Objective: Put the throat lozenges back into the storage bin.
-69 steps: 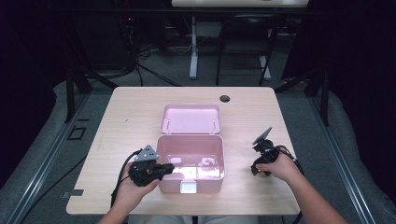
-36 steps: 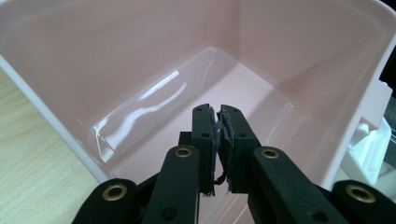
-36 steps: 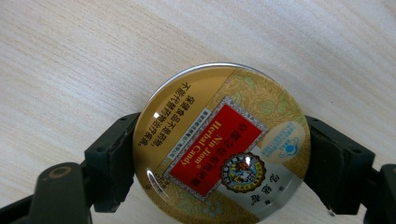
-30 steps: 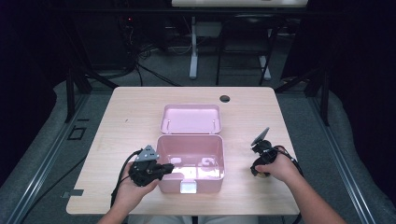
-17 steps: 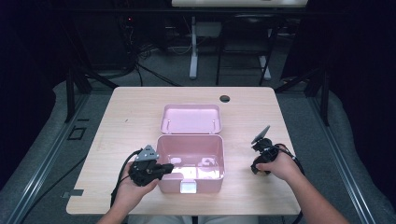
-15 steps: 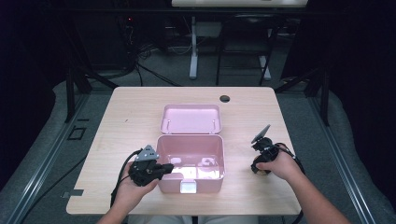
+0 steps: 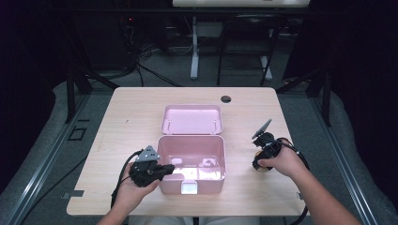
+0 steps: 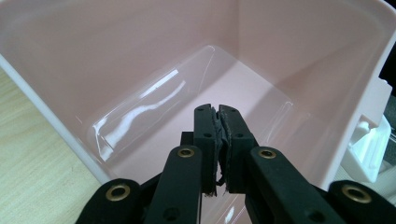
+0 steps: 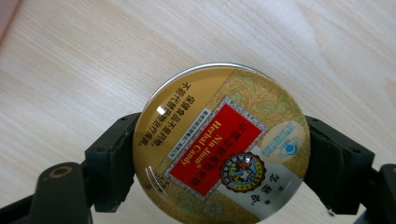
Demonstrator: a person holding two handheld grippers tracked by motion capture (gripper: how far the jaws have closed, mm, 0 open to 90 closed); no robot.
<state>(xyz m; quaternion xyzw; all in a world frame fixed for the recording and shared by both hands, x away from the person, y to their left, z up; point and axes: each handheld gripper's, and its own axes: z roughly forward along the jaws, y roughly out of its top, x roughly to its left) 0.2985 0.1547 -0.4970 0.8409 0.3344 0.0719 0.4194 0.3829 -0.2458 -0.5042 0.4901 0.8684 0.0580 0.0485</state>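
1 round candy tin (image 9: 220, 144), label up, gripped edgewise

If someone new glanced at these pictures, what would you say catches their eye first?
Probably the open pink plastic box at the middle of the wooden table, lid folded back. Next, the round gold herbal candy tin, gripped between the right gripper's fingers above the tabletop to the box's right. The left gripper, fingers shut, points into the box.
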